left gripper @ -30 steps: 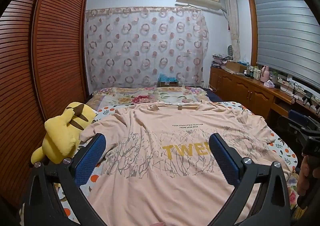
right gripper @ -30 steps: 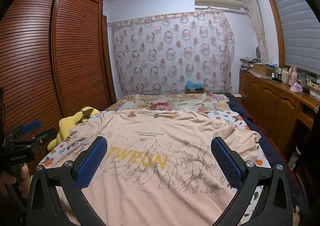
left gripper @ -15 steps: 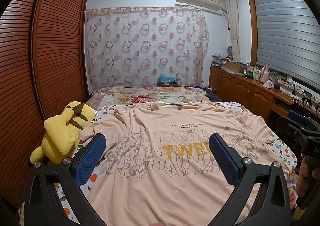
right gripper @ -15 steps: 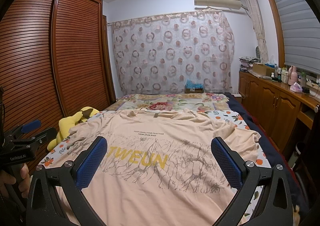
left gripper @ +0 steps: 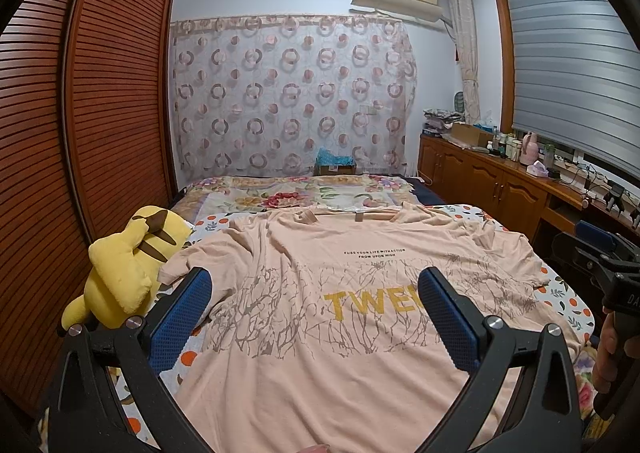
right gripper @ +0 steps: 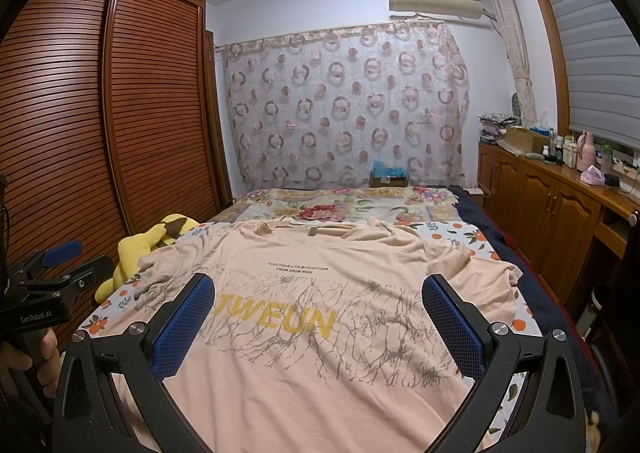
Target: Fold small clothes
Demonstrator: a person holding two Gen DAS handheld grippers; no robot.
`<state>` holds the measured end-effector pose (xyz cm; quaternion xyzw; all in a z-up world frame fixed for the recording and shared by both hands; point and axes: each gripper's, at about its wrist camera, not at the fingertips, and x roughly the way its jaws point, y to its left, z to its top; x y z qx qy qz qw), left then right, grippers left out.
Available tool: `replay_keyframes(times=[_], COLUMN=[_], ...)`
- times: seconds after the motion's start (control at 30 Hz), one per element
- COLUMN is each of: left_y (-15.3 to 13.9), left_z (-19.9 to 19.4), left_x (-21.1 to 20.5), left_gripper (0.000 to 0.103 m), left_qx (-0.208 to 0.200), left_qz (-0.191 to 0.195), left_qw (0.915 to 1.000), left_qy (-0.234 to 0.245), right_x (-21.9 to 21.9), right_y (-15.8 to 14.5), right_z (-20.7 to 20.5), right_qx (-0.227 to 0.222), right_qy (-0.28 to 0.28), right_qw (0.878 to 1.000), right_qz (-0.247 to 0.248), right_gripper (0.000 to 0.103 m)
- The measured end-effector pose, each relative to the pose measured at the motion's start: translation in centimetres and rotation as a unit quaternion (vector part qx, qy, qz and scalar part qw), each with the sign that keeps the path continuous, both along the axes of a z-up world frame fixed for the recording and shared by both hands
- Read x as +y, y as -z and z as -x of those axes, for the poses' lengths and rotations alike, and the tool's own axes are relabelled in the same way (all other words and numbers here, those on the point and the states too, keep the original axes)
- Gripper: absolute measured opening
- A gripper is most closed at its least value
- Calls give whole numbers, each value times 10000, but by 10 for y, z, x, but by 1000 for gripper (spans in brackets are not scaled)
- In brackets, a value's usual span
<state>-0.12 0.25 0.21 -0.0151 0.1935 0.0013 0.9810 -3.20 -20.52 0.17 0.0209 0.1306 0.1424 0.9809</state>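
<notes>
We are hovering left gripper (left gripper: 314, 305) and right gripper (right gripper: 318, 305) above T-shirt (right gripper: 304, 365), jaws spread, empty; shirt lying flat for folding, yellow plush (left gripper: 124, 273) beside its sleeve

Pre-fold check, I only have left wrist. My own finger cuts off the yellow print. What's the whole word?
Observer: The right wrist view shows the shirt with its yellow word in full: TWEUN.
Operator: Right gripper is just a sliver at my edge. Open or shut?
Observer: The right gripper is open, with its jaws wide apart over the print and nothing between them.
</notes>
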Motion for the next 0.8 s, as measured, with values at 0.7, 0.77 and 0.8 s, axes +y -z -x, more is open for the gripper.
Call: replay_keyframes(times=[0.7,0.77,0.8], left_y=[0,0,0], left_z=[0,0,0], left_x=[0,0,0], left_gripper=[103,103,103], left_qx=[-10,-17,-16], left_qz=[-14,-17,-17], left_qw=[10000,10000,10000], left_qy=[1,1,0], right_x=[1,1,1], right_y=[-1,-1,-1], right_z=[0,0,0], right_qx=[-21,-25,-35], right_qy=[11,13,14], right_qw=[10000,10000,10000], right_qz=[13,14,19], right_gripper=[103,103,103])
